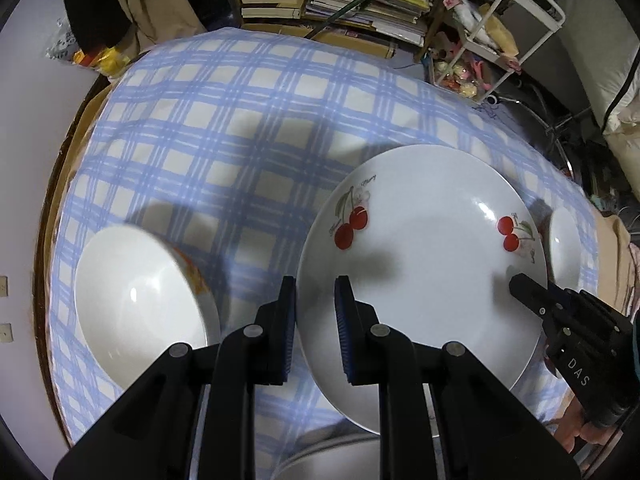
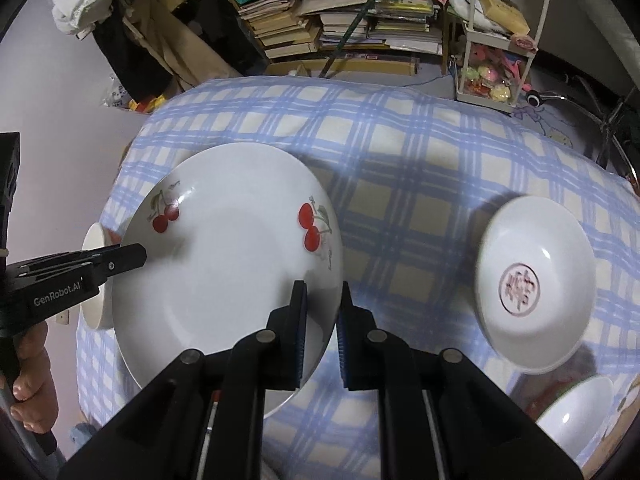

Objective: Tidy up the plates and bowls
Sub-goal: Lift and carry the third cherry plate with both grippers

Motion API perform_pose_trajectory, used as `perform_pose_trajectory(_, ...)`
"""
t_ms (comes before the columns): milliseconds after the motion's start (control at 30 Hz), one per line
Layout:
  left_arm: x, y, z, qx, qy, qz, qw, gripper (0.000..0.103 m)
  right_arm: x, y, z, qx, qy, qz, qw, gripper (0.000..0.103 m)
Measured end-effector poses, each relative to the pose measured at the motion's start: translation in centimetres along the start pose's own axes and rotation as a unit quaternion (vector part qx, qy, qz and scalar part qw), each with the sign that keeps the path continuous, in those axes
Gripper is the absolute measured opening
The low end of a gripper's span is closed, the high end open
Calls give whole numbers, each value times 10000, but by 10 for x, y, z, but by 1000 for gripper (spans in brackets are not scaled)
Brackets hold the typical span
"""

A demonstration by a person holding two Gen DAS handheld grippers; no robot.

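Your L gripper (image 1: pixel 315 292) and R gripper (image 2: pixel 323 298) each pinch opposite rim edges of the cherry plate (image 1: pixel 424 272), jaws narrow, above the blue-check cloth (image 1: pixel 224 128). White bowl (image 1: pixel 140 300) left; stamped bowl (image 2: pixel 536 284) right.

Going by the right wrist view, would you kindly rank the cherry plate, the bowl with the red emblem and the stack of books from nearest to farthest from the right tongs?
1. Cherry plate: its rim sits between the right tongs, lower left.
2. Bowl with the red emblem: on the checked cloth, to the right.
3. Stack of books: beyond the table, at the top.
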State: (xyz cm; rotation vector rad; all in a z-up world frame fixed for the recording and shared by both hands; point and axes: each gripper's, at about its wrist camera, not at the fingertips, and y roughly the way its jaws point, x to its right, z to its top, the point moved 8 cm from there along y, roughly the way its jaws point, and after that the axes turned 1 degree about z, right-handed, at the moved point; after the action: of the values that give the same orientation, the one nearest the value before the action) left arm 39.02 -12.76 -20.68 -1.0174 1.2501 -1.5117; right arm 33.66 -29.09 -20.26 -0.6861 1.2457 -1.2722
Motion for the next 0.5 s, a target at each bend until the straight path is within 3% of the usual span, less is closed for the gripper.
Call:
perform_pose_trajectory(267, -16, -26, -50, 86, -267, -184, 9994, 18, -21, -29, -31, 107, -90, 225, 9996, 14)
perform_pose_trajectory(500, -32, -36, -91, 167, -276, 119, 9994, 19, -47, -40, -63, 168, -303, 233, 9991, 14)
